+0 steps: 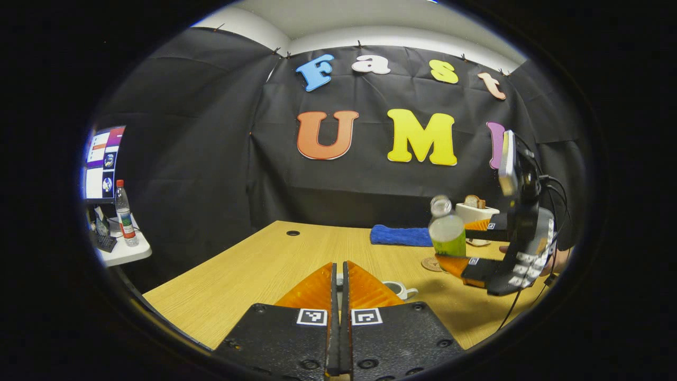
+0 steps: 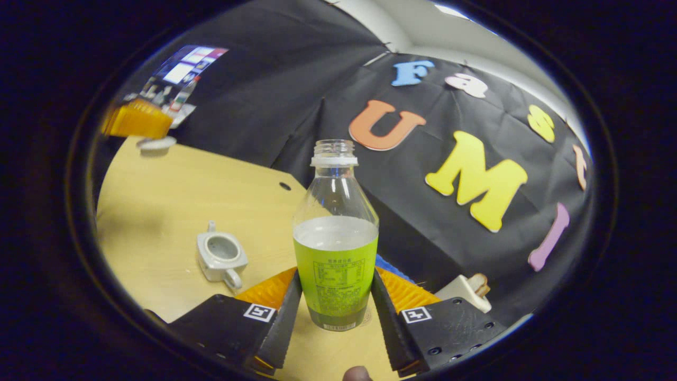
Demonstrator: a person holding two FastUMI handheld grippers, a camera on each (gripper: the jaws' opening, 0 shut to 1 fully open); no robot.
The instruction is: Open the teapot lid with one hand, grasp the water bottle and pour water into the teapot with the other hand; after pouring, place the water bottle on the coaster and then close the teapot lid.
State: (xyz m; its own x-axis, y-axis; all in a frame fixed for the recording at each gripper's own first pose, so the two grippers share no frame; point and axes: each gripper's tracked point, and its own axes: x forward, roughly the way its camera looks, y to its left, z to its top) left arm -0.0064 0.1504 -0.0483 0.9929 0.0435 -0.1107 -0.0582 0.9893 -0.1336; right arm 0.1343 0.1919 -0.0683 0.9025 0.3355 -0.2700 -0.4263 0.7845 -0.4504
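Water bottle (image 2: 335, 248): uncapped, part full, green label, upright between the two fingers of the right gripper (image 2: 335, 312), both of which press its lower sides. In the left gripper view the same bottle (image 1: 447, 228) shows in the right gripper (image 1: 465, 248), over the right part of the tabletop (image 1: 264, 264), directly above the round coaster (image 1: 431, 264); whether its base touches the coaster cannot be told.

Teapot (image 2: 221, 257): white, lid off, opening exposed, standing on the tabletop to the left of the bottle and apart from it.

Left gripper (image 1: 339, 288): fingers closed together. In the right gripper view its tips (image 2: 138, 120) hold the teapot lid (image 2: 156, 144) up, near the far left corner of the tabletop.

A blue cloth (image 1: 400, 236) lies near the far edge.
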